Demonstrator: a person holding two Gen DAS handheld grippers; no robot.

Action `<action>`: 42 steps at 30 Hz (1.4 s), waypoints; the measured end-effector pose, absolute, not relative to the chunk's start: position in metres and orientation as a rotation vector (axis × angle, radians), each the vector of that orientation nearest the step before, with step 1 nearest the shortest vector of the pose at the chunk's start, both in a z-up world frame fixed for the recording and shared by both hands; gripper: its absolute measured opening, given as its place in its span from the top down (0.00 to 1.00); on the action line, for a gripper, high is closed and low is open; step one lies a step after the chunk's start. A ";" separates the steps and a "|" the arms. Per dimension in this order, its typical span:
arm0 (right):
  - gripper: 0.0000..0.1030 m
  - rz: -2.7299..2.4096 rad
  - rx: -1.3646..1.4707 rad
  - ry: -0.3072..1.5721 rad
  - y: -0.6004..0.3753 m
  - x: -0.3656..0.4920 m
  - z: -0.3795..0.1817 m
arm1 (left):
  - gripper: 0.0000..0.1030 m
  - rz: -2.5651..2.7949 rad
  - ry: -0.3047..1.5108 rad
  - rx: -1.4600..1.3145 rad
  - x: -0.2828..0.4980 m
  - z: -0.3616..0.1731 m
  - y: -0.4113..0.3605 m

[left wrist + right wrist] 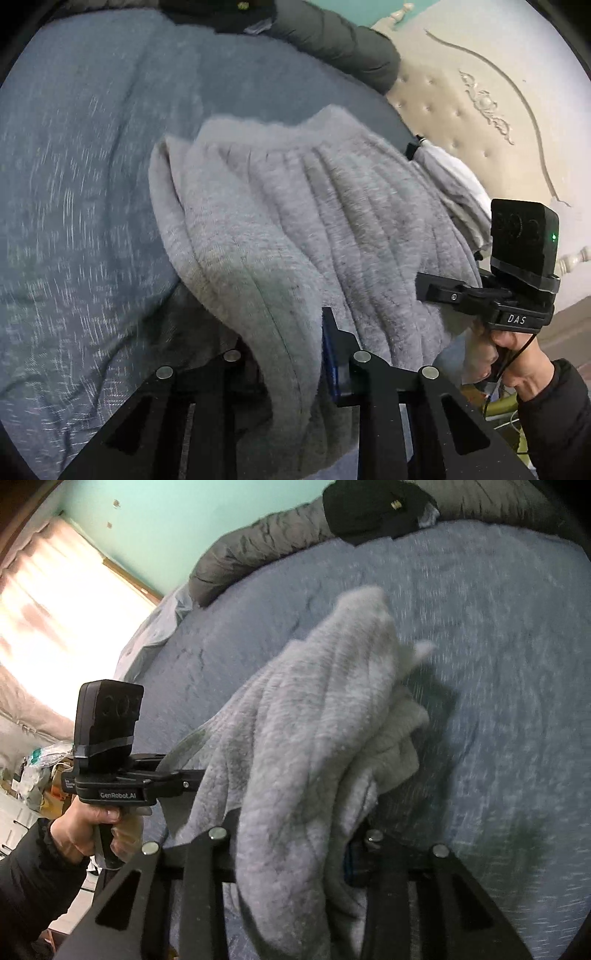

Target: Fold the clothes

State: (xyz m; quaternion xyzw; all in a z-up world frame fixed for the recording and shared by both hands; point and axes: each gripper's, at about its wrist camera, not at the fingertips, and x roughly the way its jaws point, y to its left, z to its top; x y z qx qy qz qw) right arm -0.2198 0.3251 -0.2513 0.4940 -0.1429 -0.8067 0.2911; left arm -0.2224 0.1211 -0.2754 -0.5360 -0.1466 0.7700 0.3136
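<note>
Bunched grey fleece garment [314, 716] draped over the right tongs [295, 843], above blue-grey bedspread [498, 664].

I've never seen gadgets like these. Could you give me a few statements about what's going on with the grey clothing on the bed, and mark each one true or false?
1. Both grippers grip the same grey garment. True: the left gripper and the right gripper each have it between their fingers.
2. The garment lies flat on the bed. False: it hangs bunched and lifted above the blue-grey bedspread.
3. A dark padded jacket lies at the bed's far edge. True.
4. The wall is red. False: it is pale green.
5. Machines move the grippers. False: a person's hand holds each one.
</note>
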 end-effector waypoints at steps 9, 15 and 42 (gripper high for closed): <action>0.67 -2.221 1.213 -0.345 0.379 -0.215 -0.184 | 0.76 2.044 -0.323 -1.298 -0.233 -0.205 0.161; 0.67 -2.297 1.154 -0.309 0.417 -0.213 -0.138 | 0.75 2.038 -0.273 -1.226 -0.240 -0.158 0.202; 0.67 -2.676 1.135 -0.172 0.700 -0.175 -0.032 | 0.75 1.892 -0.129 -1.018 -0.283 -0.059 0.537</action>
